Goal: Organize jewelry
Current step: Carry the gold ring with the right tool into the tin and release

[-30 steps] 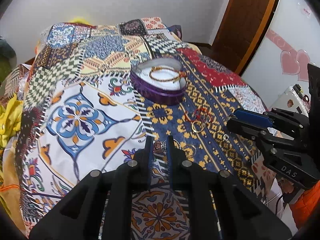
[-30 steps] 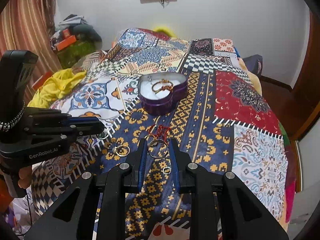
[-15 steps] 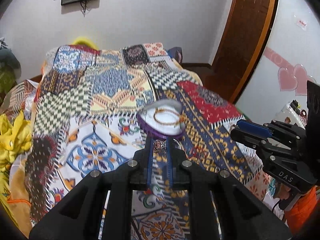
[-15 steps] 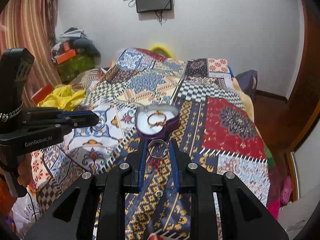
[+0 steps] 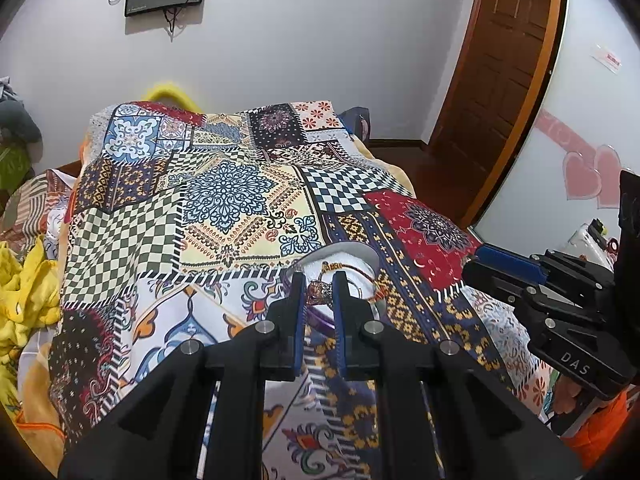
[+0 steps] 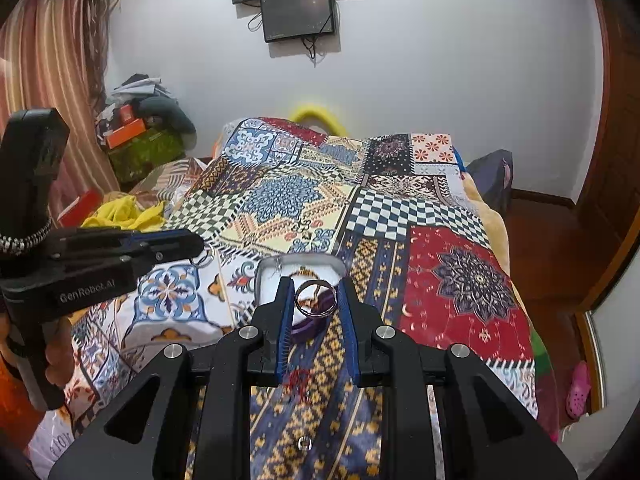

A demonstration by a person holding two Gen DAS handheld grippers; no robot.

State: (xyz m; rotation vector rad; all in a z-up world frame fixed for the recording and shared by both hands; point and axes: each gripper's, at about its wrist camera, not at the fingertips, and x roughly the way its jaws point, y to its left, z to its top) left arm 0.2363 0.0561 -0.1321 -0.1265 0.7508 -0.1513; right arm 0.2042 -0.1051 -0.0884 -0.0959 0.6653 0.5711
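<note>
My left gripper [image 5: 318, 294] is shut on a small ornate ring [image 5: 319, 295] and holds it above the bed, just in front of the purple heart-shaped jewelry box [image 5: 344, 262]. The box has a white lining and a beaded bracelet [image 5: 352, 270] inside. My right gripper [image 6: 315, 298] is shut on a large silver ring [image 6: 315, 299], also raised, just short of the same box [image 6: 300, 268]. The left gripper also shows in the right wrist view [image 6: 200, 248]. A red piece of jewelry [image 6: 298, 380] and a small ring [image 6: 304, 443] lie on the quilt below the right gripper.
A patchwork quilt [image 5: 224, 200] covers the bed. Yellow cloth [image 5: 20, 292] lies at its left edge. A wooden door [image 5: 500, 80] stands to the right. Wall-mounted screens [image 6: 296, 8] hang behind the bed. Clutter [image 6: 140, 136] is piled at the far left.
Both grippers have lifted off the quilt with their rings and tilted up. The box now sits lower and closer to the fingertips in both views.
</note>
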